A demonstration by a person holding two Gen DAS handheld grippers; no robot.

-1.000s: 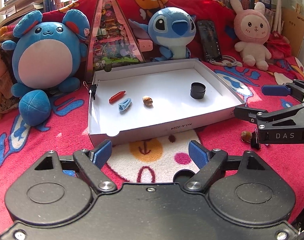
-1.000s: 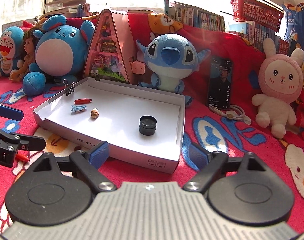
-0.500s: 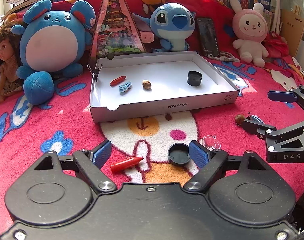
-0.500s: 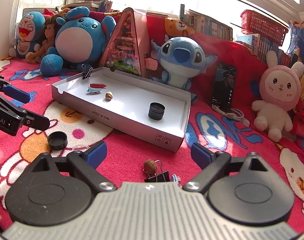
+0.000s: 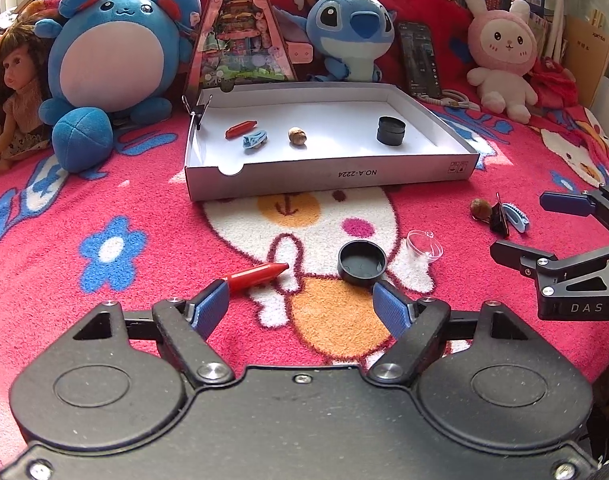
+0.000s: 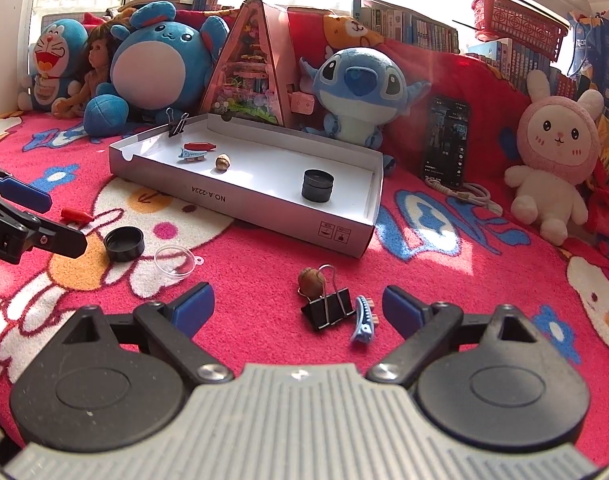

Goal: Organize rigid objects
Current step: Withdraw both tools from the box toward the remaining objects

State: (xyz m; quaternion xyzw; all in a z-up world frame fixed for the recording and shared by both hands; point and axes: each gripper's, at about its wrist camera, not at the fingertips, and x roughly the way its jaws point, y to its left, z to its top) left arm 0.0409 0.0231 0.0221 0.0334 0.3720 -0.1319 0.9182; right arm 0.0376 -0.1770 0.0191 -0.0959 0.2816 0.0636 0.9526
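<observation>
A white box on the red blanket holds a red crayon, a blue hair clip, a nut and a black jar. My left gripper is open and empty, just behind a red crayon and a black lid. A clear dome lies beside the lid. My right gripper is open and empty, just behind a nut, a black binder clip and a blue hair clip.
Plush toys stand behind the box: a blue round one, Stitch, a pink rabbit. A doll, a pink triangular case and a phone are there too. A binder clip sits on the box corner.
Both grippers have pulled back from the box and stayed open. The loose crayon, lid, dome, nut and clips on the blanket have come into view in front of them.
</observation>
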